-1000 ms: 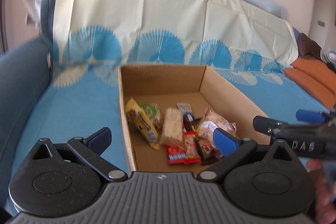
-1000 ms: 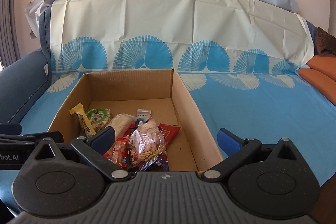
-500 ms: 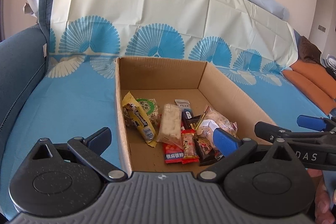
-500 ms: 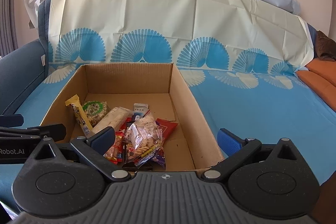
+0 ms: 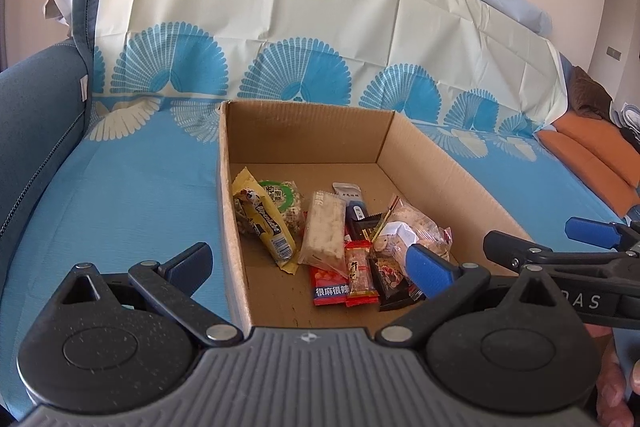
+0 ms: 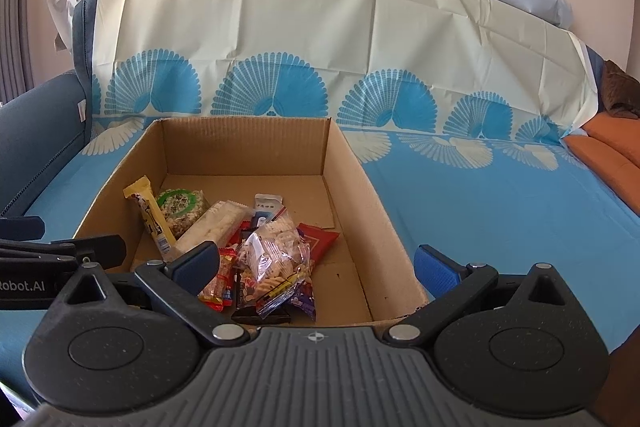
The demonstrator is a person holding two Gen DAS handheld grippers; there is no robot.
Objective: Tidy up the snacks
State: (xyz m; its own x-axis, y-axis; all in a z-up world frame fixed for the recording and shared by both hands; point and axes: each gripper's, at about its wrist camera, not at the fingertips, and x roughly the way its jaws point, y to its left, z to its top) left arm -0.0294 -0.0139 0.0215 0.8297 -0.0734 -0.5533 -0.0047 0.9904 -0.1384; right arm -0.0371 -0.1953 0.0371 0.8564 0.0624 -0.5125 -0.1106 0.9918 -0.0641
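1. One cardboard box (image 5: 436, 163) sits open on a blue cloth (image 5: 132, 183) spread over a sofa; the snacks lie heaped at its near end.
2. In the heap – one yellow bar (image 5: 264, 223), one green-labelled puffed cake (image 5: 286, 201), one pale rice bar (image 5: 324, 227), one clear biscuit bag (image 6: 278, 259), two small red packets (image 5: 346, 281) and a few dark wrappers too overlapped to count.
3. Left gripper (image 5: 308, 265) hangs over the box's near left wall, fingers wide apart, empty.
4. Right gripper (image 6: 316, 263) hangs over the near right wall – fingers likewise spread, holding nothing.
5. Two orange cushions (image 5: 588, 155) lie well to the right.
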